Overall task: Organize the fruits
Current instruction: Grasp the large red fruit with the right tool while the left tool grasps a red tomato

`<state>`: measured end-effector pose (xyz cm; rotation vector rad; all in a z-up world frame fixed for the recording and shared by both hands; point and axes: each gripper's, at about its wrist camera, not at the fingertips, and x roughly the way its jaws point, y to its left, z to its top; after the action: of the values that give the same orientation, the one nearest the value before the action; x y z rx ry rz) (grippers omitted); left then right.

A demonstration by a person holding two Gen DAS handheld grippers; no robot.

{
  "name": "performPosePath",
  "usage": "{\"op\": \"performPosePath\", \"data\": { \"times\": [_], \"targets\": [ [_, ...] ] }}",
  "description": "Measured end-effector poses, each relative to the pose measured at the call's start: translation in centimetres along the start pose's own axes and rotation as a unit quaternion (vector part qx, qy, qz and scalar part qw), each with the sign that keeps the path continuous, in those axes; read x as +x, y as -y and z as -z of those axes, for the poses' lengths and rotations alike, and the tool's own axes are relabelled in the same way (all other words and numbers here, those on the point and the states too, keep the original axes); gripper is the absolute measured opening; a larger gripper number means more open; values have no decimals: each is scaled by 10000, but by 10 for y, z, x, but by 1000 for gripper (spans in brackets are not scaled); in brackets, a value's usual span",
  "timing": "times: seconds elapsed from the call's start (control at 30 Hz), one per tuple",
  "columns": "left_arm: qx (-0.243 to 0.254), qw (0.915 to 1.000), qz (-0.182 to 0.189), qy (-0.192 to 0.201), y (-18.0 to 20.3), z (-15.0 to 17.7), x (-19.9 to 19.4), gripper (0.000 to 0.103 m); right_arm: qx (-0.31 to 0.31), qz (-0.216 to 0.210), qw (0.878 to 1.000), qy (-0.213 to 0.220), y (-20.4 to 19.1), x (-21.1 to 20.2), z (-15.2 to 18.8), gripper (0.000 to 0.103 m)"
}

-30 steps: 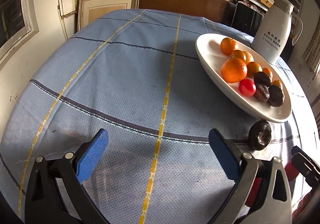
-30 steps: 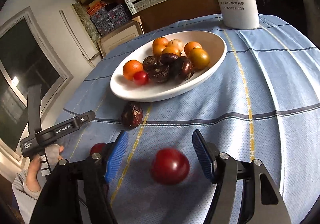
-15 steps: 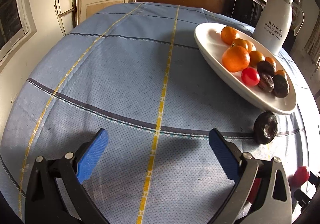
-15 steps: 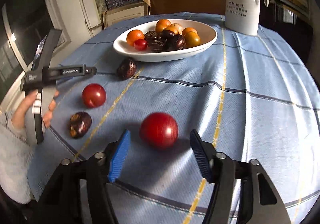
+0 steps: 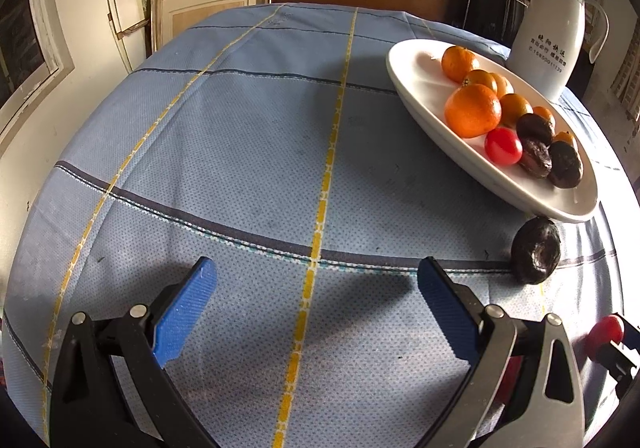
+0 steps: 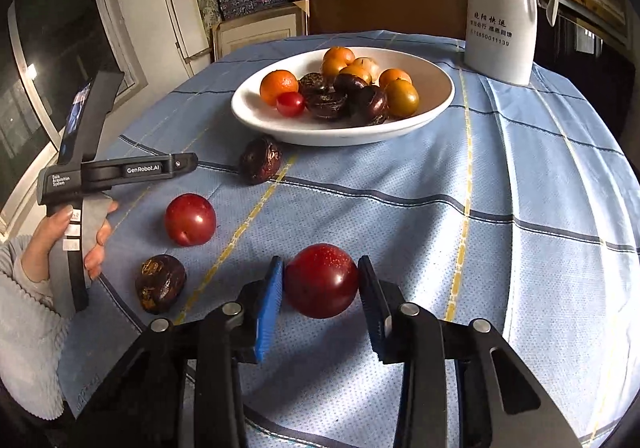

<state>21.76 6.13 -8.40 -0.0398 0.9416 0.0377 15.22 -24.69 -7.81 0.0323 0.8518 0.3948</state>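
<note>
The right gripper (image 6: pixel 320 300) was closing on a red plum (image 6: pixel 321 280) that lay on the blue cloth (image 6: pixel 520 208) well in front of the white bowl (image 6: pixel 436 104). The plum sat between the blue pads (image 6: pixel 269 308); both pads looked to be at its sides, though I could not tell whether they pressed it yet.

The bowl held small oranges (image 6: pixel 279 86), a little red fruit (image 6: pixel 290 104) and several dark wrinkled fruits (image 6: pixel 328 104). Just in front of the bowl, on its left side, one dark fruit (image 6: pixel 260 160) lay on the cloth, close to the rim. Farther from the bowl, to the front left, lay a second plum (image 6: pixel 190 219), and beyond that again a second dark fruit (image 6: pixel 160 283) — the farthest of the loose ones from the bowl. A white jug (image 6: pixel 500 8) stood behind the bowl to its right.

The left gripper (image 5: pixel 316 312) hung wide open over bare cloth, left of the bowl, with nothing between its pads (image 5: pixel 182 312). In its own view the bowl (image 5: pixel 416 72) was at the right, with the first dark fruit (image 5: pixel 536 255) just under the near rim. From the right wrist view, a hand (image 6: pixel 64 240) in a grey sleeve (image 6: pixel 24 328) held that gripper's handle, to the left of the loose fruits.
</note>
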Motion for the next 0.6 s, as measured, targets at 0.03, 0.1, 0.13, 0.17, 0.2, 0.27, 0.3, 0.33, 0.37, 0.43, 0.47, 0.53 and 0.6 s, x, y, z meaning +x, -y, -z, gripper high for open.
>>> {"op": "performPosePath", "data": {
  "times": [0.03,0.1,0.13,0.17,0.2,0.27,0.3,0.33,0.37,0.43,0.47,0.53,0.6],
  "targets": [
    [30,9999,91,87,1,1,-4,99,191,-160,9996,102,6,-1,-3,37],
    [93,9990,275,342,5,2,-16,99,580,-296,9973,331,17,-1,-9,38],
    [174,9973,464,549,9,5,-27,98,885,-430,9940,472,27,2,-13,38],
    [266,9949,662,716,12,8,-36,98,1101,-565,9909,521,34,6,-14,38],
    [405,9910,915,891,18,13,-47,98,1326,-701,9875,490,41,10,-15,38],
    [641,9859,1169,1008,26,22,-57,98,1710,-807,9812,391,56,16,-12,38],
    [846,9838,1255,959,35,28,-58,99,1835,-838,9786,410,62,16,-11,38],
    [1010,9834,1238,863,43,31,-55,99,1909,-841,9770,435,65,15,-10,38],
    [1199,9834,1139,744,51,33,-51,99,1932,-822,9767,453,64,14,-8,38],
    [1378,9809,1167,720,60,35,-52,99,1916,-817,9769,484,63,13,-9,38],
    [1406,9803,1182,733,61,36,-53,99,1905,-819,9770,493,64,13,-8,38],
    [1411,9804,1208,653,61,35,-50,99,1890,-823,9773,495,63,12,-8,38],
    [1385,9793,1366,566,61,37,-48,99,1892,-828,9773,474,63,13,-8,38]
  ]
}}
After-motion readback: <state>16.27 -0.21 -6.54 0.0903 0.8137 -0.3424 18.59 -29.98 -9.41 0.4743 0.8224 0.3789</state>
